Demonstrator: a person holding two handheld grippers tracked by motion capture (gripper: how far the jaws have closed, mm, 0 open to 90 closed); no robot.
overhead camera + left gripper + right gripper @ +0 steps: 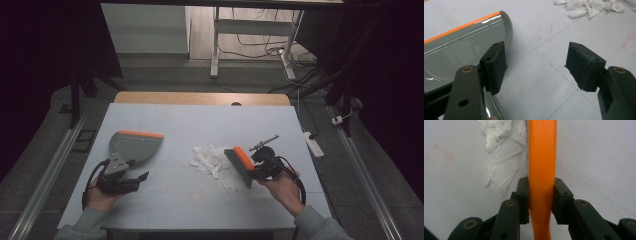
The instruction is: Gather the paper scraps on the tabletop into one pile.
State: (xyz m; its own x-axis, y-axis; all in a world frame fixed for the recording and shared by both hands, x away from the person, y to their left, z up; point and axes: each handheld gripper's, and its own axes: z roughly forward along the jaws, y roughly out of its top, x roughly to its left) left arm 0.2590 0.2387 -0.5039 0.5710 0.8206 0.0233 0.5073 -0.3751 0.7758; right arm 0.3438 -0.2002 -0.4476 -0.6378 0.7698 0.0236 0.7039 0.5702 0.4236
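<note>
A grey dustpan (134, 146) with an orange lip lies at the table's left, and my left gripper (141, 178) stands open just in front of it. In the left gripper view the dustpan (461, 47) sits beside and behind the left jaw, and nothing is between the pads of my left gripper (536, 67). My right gripper (253, 170) is shut on the handle of an orange-backed brush (240, 162), whose grey bristles rest against a pile of white paper scraps (211, 159). In the right gripper view my right gripper (541, 200) clamps the orange handle (541, 155), with scraps (499, 147) to its left.
The white tabletop (200, 120) has a wooden strip along its far edge (200, 98). Scraps (591, 6) lie far ahead of the left jaws. A power strip (314, 142) and cables lie on the floor to the right, and desk legs stand behind the table.
</note>
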